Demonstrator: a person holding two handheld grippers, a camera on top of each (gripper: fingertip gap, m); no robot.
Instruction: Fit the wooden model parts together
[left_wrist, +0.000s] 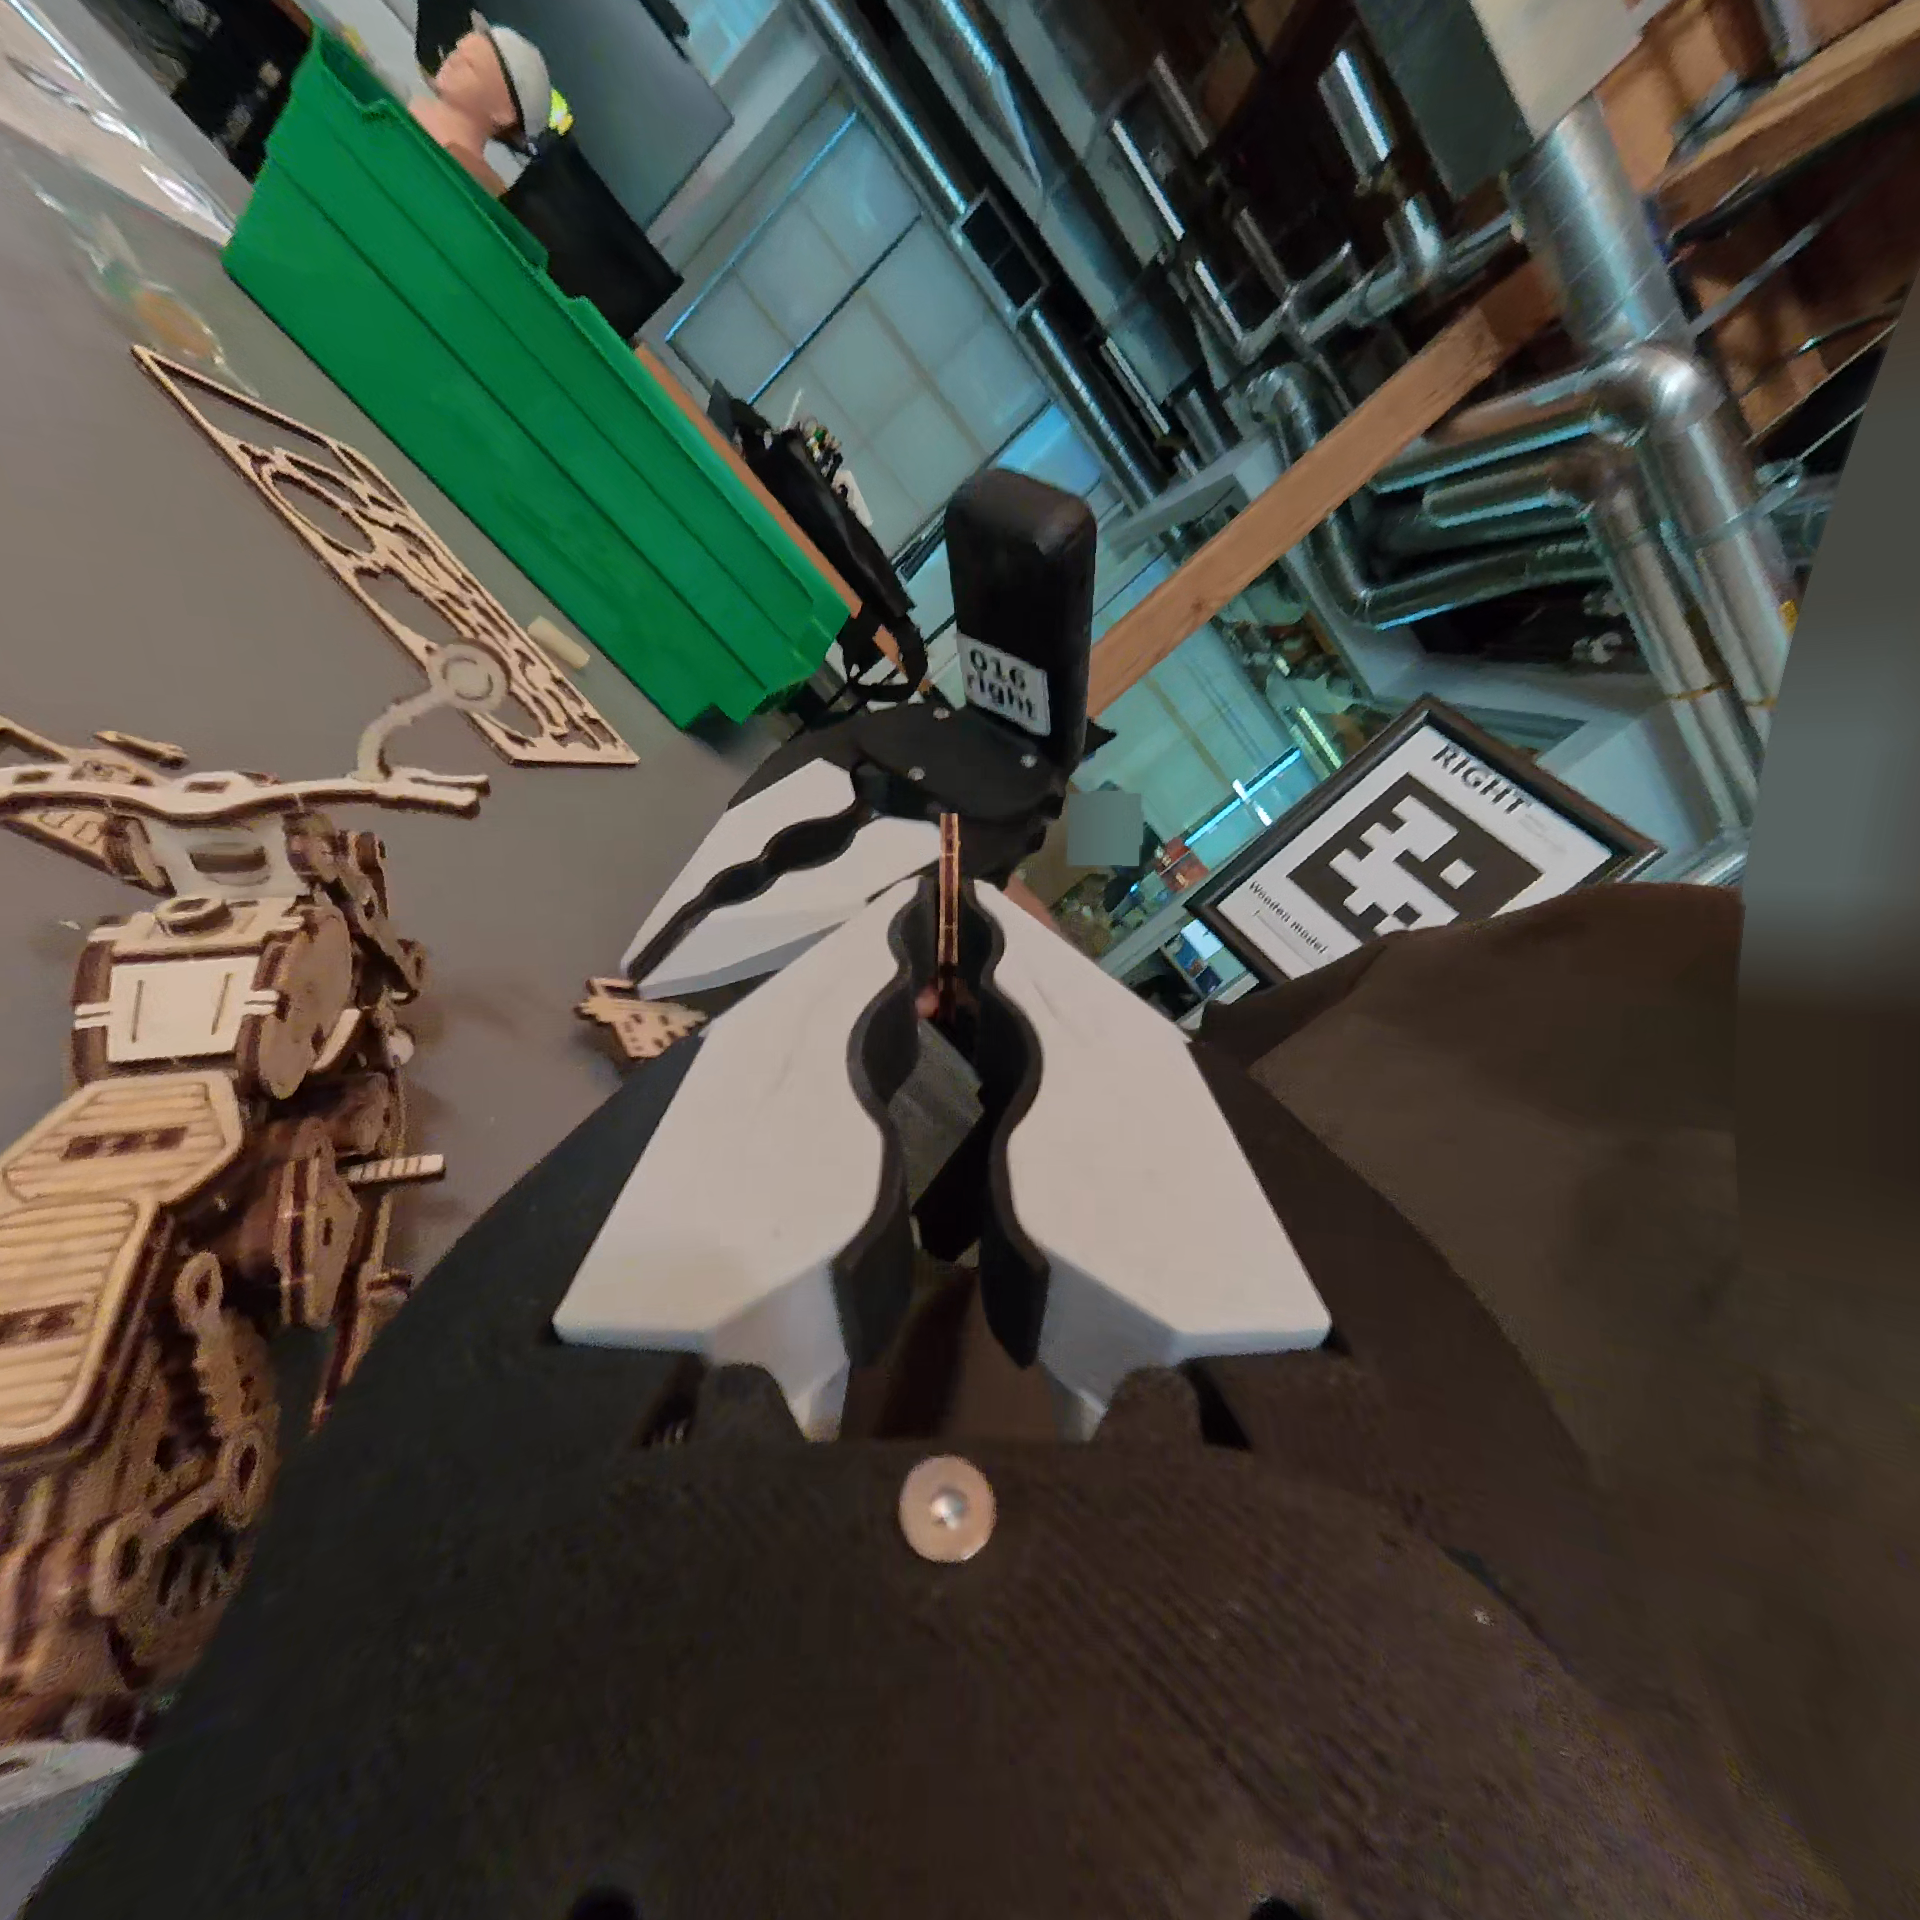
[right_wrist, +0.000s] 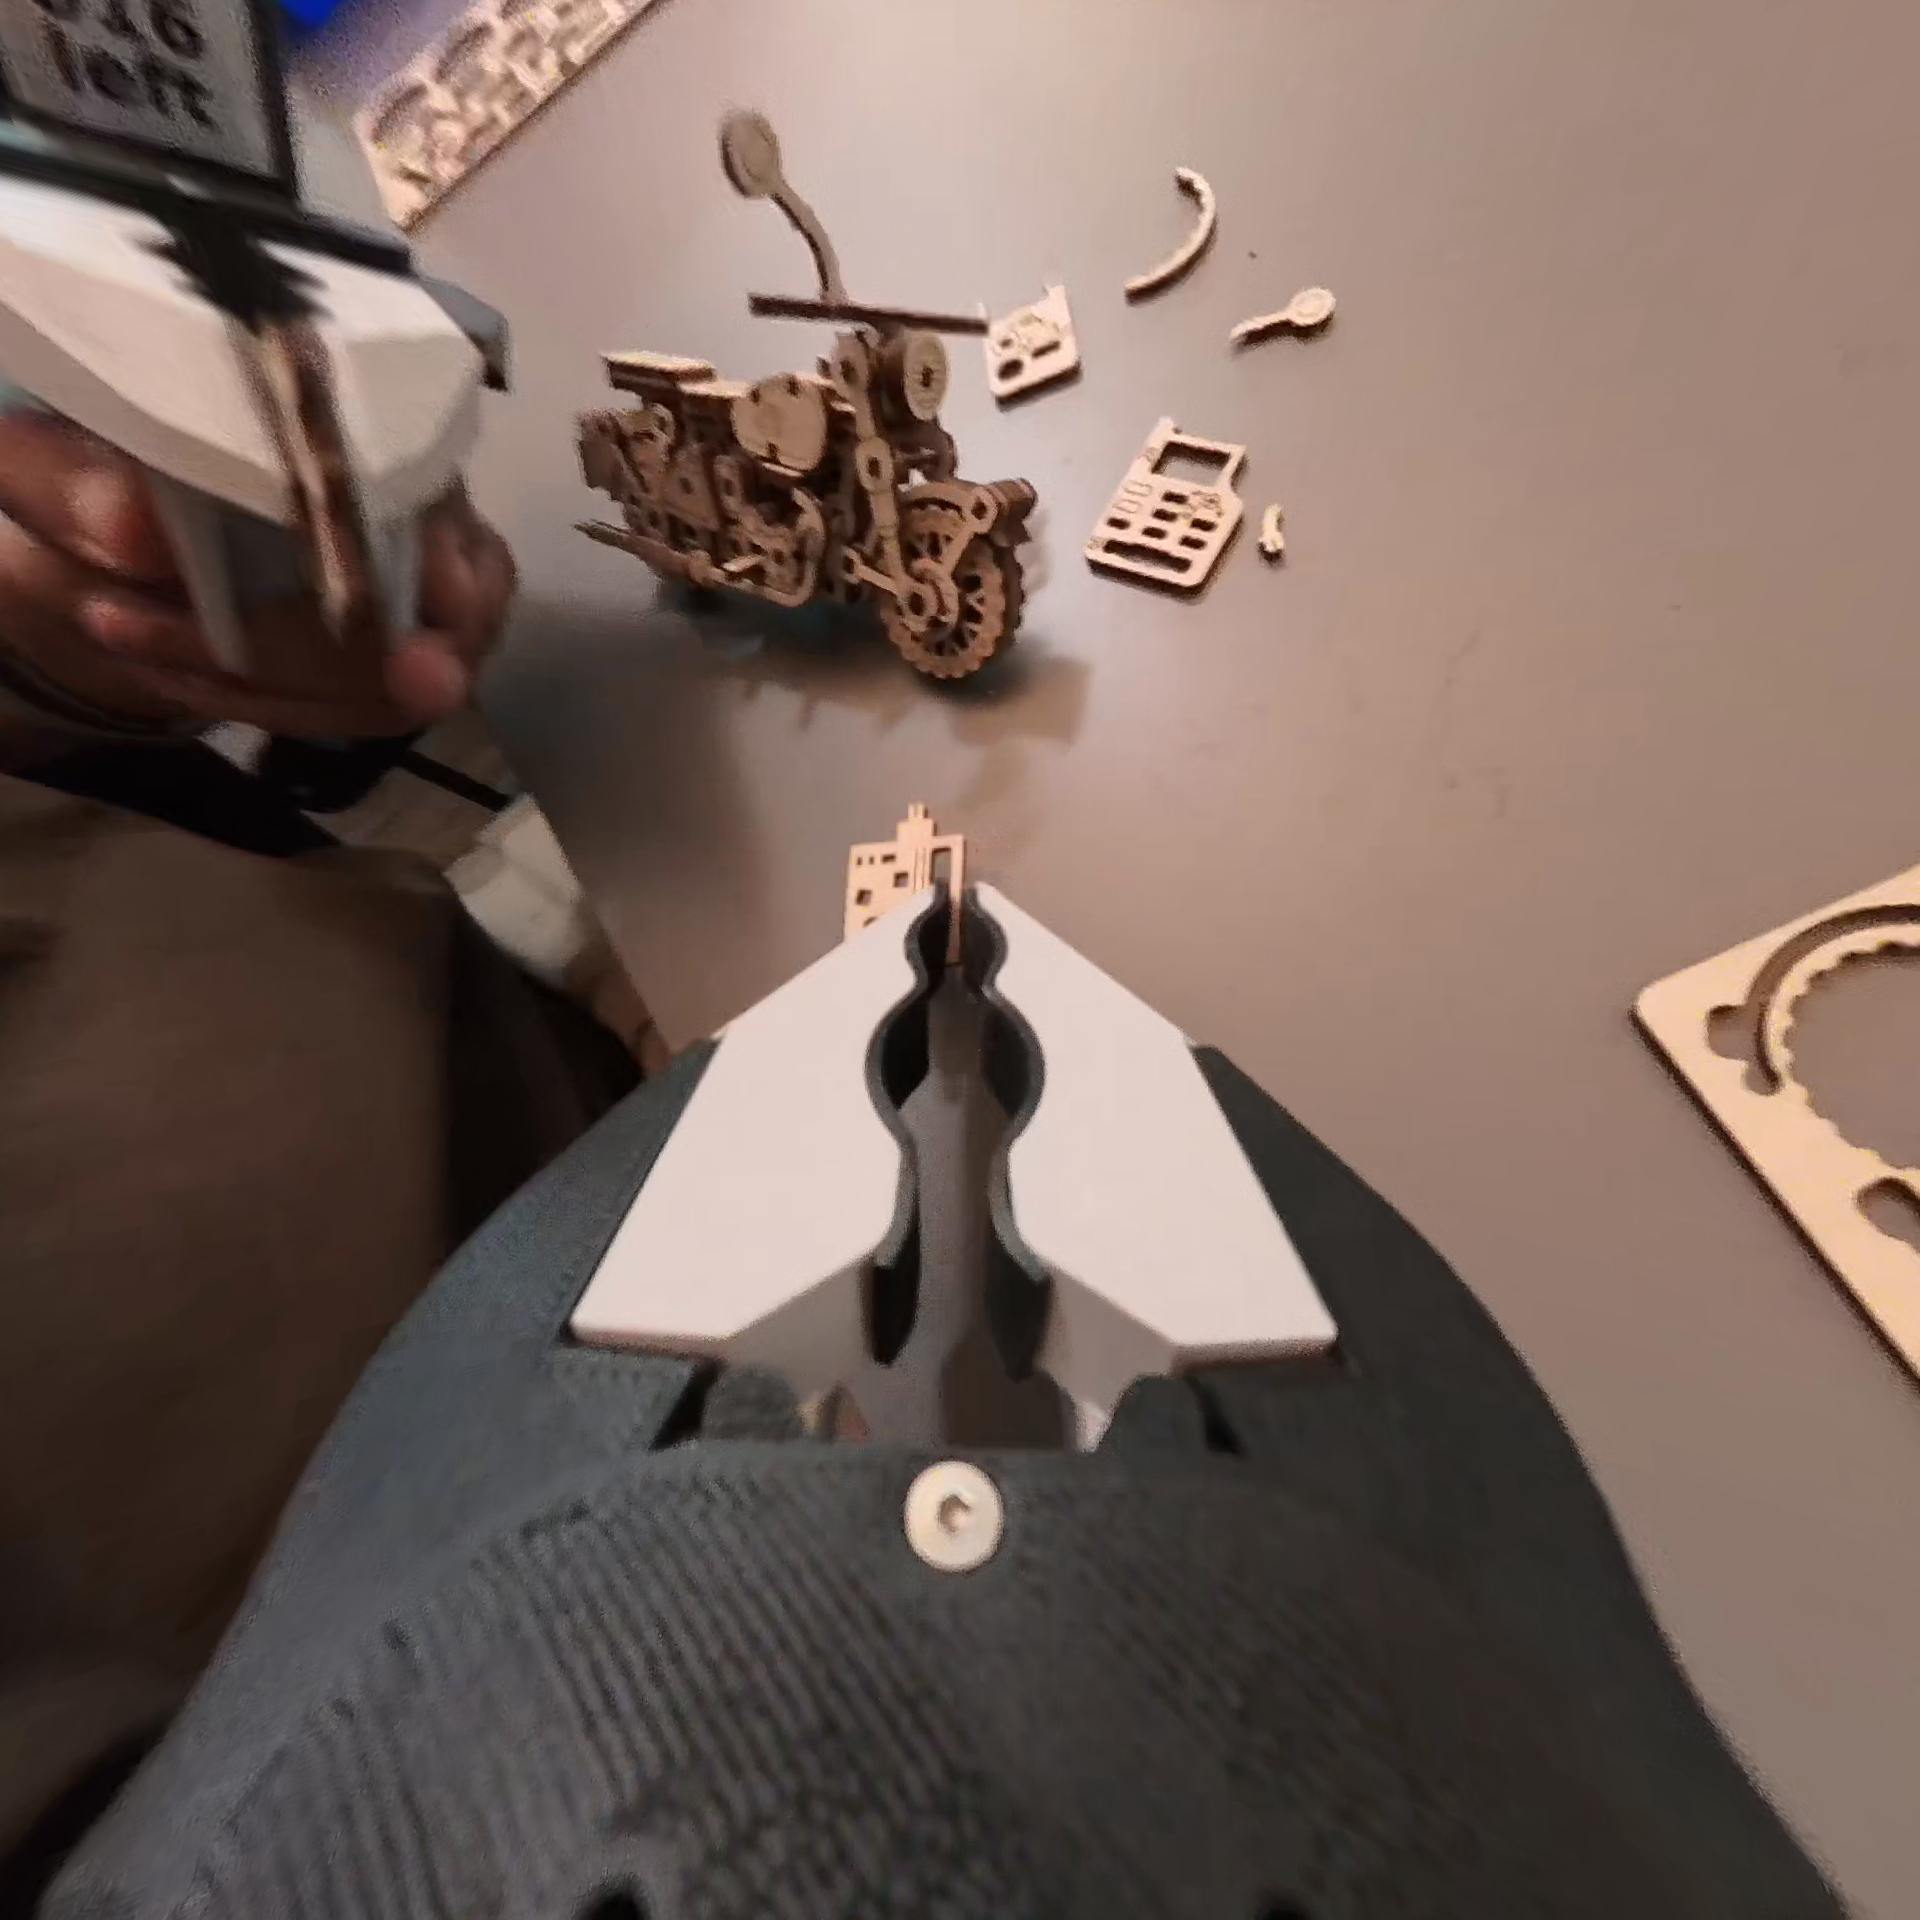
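The part-built wooden motorcycle (right_wrist: 810, 488) stands on the grey table (right_wrist: 1455, 727); it also shows at the left of the left wrist view (left_wrist: 197, 1039). My left gripper (left_wrist: 948, 896) is shut on a thin wooden part (left_wrist: 948, 873) seen edge-on, held in the air. It shows blurred in the right wrist view (right_wrist: 301, 520) above a hand (right_wrist: 156, 623). My right gripper (right_wrist: 951, 904) is shut, its tips pinching the edge of a small cut-out wooden piece (right_wrist: 883, 873) at the table. The left wrist view shows this gripper (left_wrist: 636, 961) and that piece (left_wrist: 639, 1023).
Loose wooden parts lie beyond the motorcycle: a curved strip (right_wrist: 1179, 244), a round-headed stem (right_wrist: 1288, 312) and two small frets (right_wrist: 1169, 509). An emptied sheet (right_wrist: 1818, 1091) lies at the right, another (left_wrist: 384, 561) by a green bin (left_wrist: 520, 416). A framed sign (left_wrist: 1423, 852) stands behind. Across from one pair of fingers to the other is roughly 10 centimeters. The part-built wooden motorcycle (right_wrist: 810, 488) is about 9 centimeters from both grippers' fingertips.
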